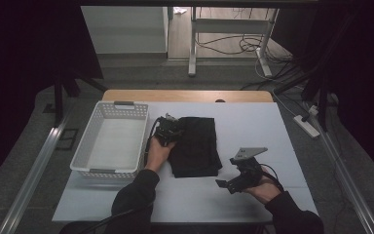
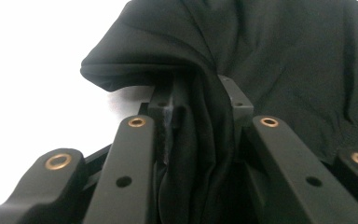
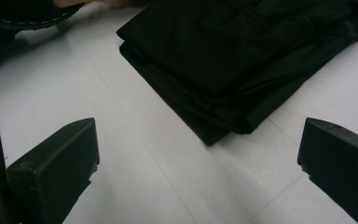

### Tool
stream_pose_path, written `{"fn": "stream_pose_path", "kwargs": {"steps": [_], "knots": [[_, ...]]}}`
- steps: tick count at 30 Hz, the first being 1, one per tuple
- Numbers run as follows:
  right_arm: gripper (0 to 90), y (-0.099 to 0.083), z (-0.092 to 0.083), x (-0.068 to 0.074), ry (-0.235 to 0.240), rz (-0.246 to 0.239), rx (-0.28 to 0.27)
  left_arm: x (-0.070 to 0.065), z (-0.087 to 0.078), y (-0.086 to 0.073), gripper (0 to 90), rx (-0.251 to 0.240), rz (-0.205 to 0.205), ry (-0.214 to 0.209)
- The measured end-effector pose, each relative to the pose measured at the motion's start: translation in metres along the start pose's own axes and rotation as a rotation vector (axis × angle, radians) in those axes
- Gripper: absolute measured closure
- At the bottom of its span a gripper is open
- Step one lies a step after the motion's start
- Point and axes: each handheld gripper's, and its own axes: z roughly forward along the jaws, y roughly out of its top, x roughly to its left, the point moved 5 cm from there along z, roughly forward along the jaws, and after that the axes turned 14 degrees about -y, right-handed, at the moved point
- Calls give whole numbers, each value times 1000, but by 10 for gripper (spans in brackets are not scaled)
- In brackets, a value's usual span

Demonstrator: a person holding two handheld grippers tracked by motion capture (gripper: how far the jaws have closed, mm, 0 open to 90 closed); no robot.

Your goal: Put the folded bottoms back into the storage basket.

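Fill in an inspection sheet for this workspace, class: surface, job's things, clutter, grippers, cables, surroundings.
Surface: white table, wooden strip at its far edge.
Job's things: folded black cloth at mid-table; empty white basket at its left.
Clutter: nothing seen.
Grippers: left gripper shut on the cloth's edge; right gripper open, facing the cloth's near corner, apart from it.
Cables: floor cables beyond the table.
Surroundings: grey floor, white desk legs, power strip.

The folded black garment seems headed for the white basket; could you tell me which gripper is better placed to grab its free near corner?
Right gripper: open, aimed at the garment corner; left gripper already clamps it.
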Motion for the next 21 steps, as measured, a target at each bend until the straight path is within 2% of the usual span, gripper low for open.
{"fn": "stream_pose_path", "kwargs": {"steps": [9,21], "knots": [[0,11,17,2,9,-44,2,1,0,0,717,-1,-5,-5],[0,30,48,13,42,-103,13,1,0,0,717,-2,-7,-7]]}}
